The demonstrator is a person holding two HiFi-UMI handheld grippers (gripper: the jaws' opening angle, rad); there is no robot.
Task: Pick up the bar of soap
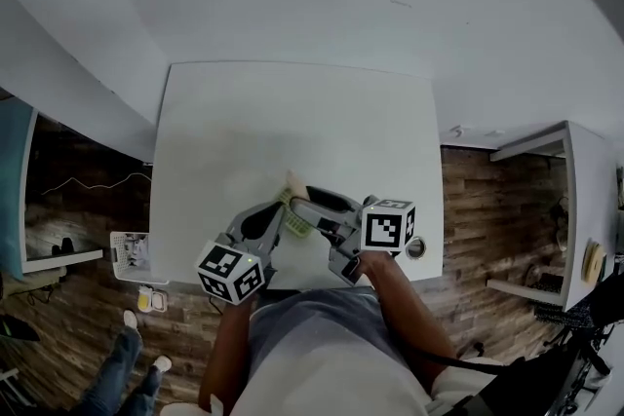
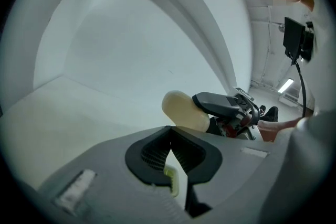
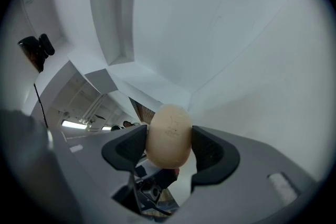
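The bar of soap is a cream oval, held above the white table near its front edge. My right gripper is shut on it. In the right gripper view the soap sits squeezed between the two black pads. From the left gripper view the soap pokes out of the right gripper. My left gripper is just left of it, with its jaws shut tip to tip. A yellow-green ribbed dish lies below them and shows through their lower gap.
The table stands against a white wall. A small round object sits at the table's front right corner. Wood floor lies on both sides, with white shelving to the right, a small white crate and another person's legs to the left.
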